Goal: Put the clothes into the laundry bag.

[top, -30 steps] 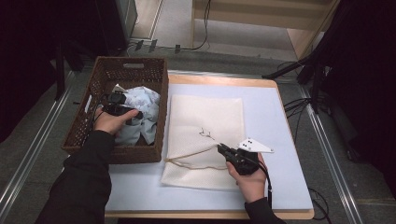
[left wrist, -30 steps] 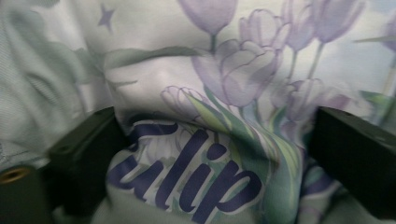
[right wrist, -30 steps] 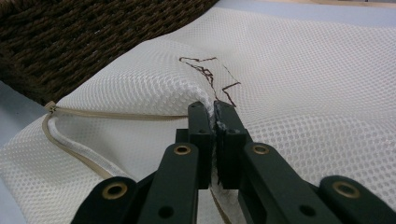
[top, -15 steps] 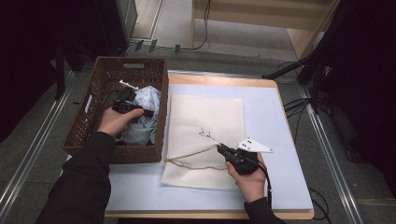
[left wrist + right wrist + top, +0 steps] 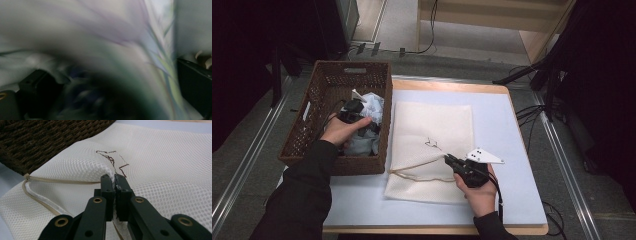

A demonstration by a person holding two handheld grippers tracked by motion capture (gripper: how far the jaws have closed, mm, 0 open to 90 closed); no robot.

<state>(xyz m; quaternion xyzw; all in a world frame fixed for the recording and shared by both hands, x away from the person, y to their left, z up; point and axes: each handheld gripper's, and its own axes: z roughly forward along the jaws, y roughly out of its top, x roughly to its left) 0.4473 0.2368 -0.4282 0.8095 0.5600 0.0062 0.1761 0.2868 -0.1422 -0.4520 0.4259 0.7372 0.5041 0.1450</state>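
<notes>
In the high view, on the counter [image 5: 512, 130] with its pale blue mat, a cream mesh laundry bag [image 5: 437, 135] lies flat just beside a dark brown woven wicker basket [image 5: 312, 117]. The basket holds a crumpled pale blue-white garment [image 5: 371, 107]; the left gripper [image 5: 353, 112] sits down among it, and whether cloth is caught between its jaws cannot be told from here. The right gripper [image 5: 451, 161] pins a fold of the bag near its tan-edged opening [image 5: 417, 172]. The bag looks flat, so probably nothing is in it.

In the left gripper view, blurred pale cloth [image 5: 100, 37] crowds the lens; the jaws have just been opening, and I cannot tell whether fabric lies between them. The risk: a wide, loose bite may slip off the garment, or snag the basket's weave.

In the right gripper view, the jaws are closed on a pinch of mesh [image 5: 112, 173] beside a brown scribble [image 5: 112, 157]. That thin pinch could slide out, letting the opening collapse.
</notes>
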